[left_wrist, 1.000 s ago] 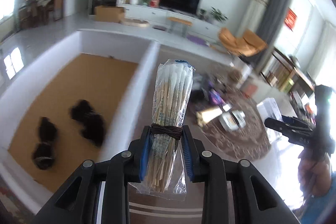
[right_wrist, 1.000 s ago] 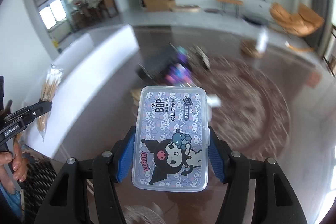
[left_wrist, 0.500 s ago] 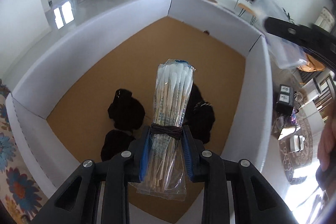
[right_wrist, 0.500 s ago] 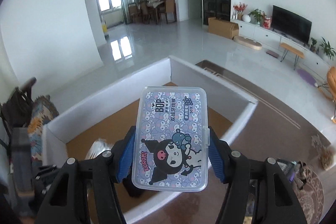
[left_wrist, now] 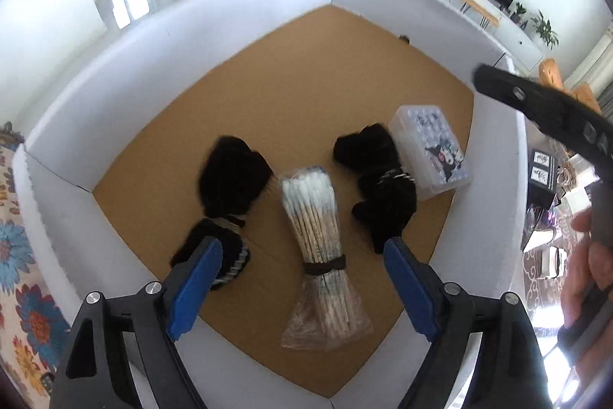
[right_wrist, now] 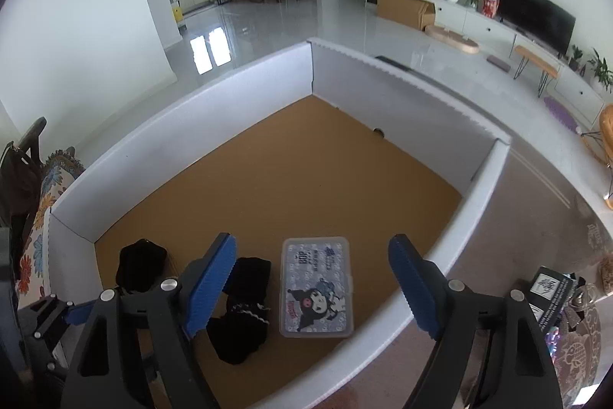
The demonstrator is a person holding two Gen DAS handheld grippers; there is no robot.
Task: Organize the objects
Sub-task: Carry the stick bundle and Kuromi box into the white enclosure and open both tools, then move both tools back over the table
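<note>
The cotton swab bundle [left_wrist: 314, 217] is seen lying flat on the box floor [left_wrist: 306, 71], straight ahead between the wide-spread jaws of the left gripper [left_wrist: 302, 290]. The cartoon-printed plastic case [right_wrist: 316, 288] lies likewise between the wide right gripper [right_wrist: 312, 288]. Both grippers are best lifted straight up, so the black socks [left_wrist: 377, 179] touching the case are not snagged.

In the right wrist view, the right gripper's [right_wrist: 312, 288] left finger [right_wrist: 208, 288] covers part of the middle black sock bundle [right_wrist: 241, 324] and hides the cotton swab bundle entirely. The left gripper [right_wrist: 49, 309] is cut off at the frame's left edge, so its jaws cannot be read there. In the left wrist view, the person's right hand [left_wrist: 588, 278] is blurred and overexposed at the right edge. Small print on the floss-pick box [left_wrist: 431, 150] is illegible.
</note>
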